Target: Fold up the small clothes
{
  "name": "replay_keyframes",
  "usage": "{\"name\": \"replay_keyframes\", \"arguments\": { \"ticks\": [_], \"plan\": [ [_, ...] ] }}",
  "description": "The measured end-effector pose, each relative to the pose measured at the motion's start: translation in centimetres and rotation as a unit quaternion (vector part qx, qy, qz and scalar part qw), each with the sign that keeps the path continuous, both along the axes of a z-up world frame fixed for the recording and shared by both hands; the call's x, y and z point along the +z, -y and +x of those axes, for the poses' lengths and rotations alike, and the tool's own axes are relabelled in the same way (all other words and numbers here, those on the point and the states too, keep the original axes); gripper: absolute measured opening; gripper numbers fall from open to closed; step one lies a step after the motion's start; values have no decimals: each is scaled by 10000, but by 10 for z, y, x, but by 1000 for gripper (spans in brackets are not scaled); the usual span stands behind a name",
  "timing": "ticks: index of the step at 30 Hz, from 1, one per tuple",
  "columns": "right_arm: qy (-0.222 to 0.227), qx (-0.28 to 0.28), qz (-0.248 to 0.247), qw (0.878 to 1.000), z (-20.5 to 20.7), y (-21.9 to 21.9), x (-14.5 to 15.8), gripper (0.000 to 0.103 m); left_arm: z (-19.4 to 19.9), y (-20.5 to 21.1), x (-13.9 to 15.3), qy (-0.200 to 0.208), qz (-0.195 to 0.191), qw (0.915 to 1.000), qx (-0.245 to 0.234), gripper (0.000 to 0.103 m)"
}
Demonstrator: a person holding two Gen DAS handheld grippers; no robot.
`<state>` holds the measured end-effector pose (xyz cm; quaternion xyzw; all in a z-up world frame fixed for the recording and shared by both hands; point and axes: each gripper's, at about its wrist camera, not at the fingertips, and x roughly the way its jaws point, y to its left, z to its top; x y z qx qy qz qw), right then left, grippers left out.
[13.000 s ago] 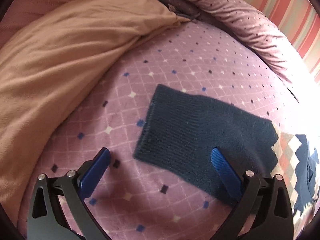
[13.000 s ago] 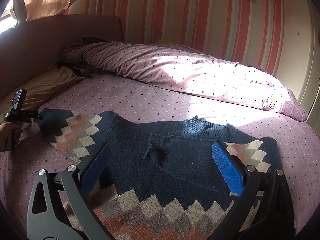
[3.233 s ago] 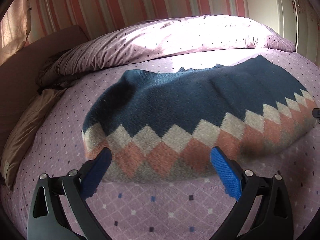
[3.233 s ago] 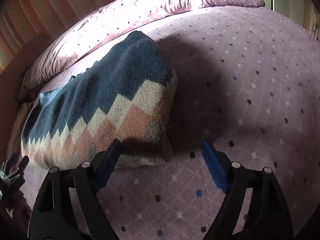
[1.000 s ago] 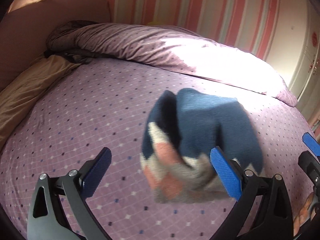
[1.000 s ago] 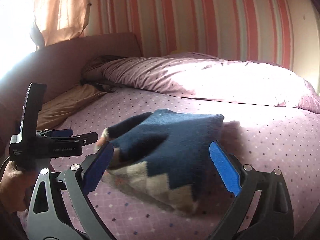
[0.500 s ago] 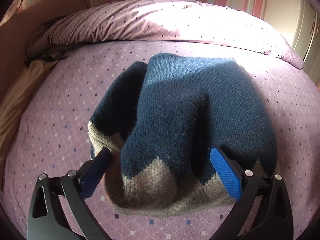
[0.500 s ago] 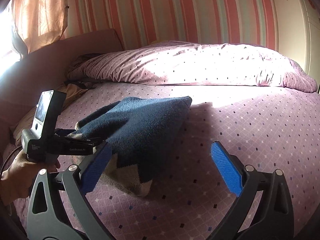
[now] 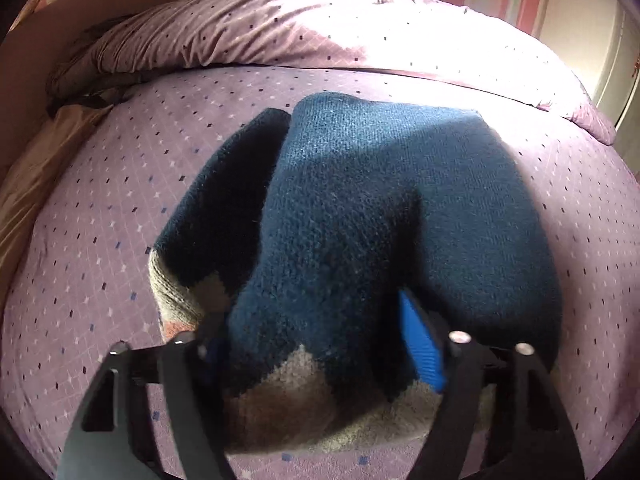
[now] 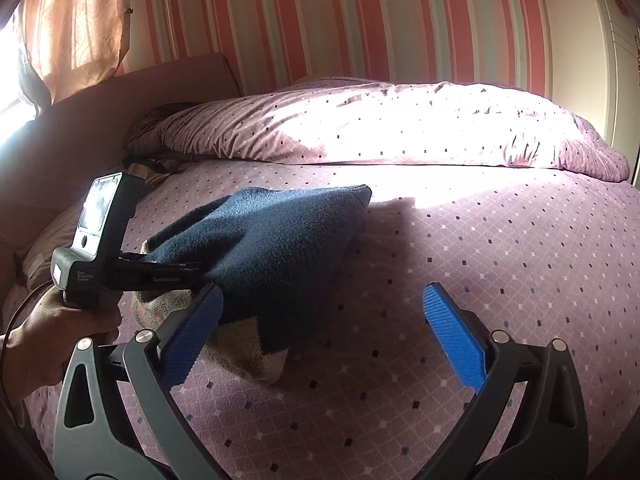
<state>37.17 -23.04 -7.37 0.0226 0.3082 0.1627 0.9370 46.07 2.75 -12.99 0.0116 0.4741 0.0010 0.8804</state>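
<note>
A folded navy sweater [image 9: 384,216] with a grey and salmon diamond hem lies bunched on the purple bed sheet [image 9: 88,264]. My left gripper [image 9: 320,344] is shut on the sweater's near hem; its left finger is buried in the knit. In the right wrist view the sweater [image 10: 276,248] sits at centre left, with the left gripper's body [image 10: 100,240] and the hand holding it beside it. My right gripper [image 10: 320,332] is open and empty, just right of the sweater and above the sheet [image 10: 500,264].
A rolled purple duvet [image 10: 400,132] runs along the far side of the bed. A tan blanket [image 9: 28,168] lies at the left edge by the headboard [image 10: 80,120]. A striped wall and a curtain [image 10: 72,24] stand behind.
My left gripper has pushed into the sweater's hem and closed on it. My right gripper stays open and has drawn slightly nearer the sweater.
</note>
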Motion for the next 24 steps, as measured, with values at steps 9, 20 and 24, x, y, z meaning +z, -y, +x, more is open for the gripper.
{"name": "replay_keyframes", "arguments": {
  "ticks": [9, 20, 24],
  "plan": [
    [-77, 107, -10, 9999, -2, -16, 1, 100, -6, -1, 22, 321, 88, 9994, 133, 32],
    [-840, -163, -769, 9934, 47, -97, -45, 100, -32, -44, -3, 341, 310, 9987, 233, 41],
    [-1553, -308, -1275, 9791, 65, -107, -99, 100, -32, -47, -13, 458, 414, 9976, 314, 71]
  ]
}}
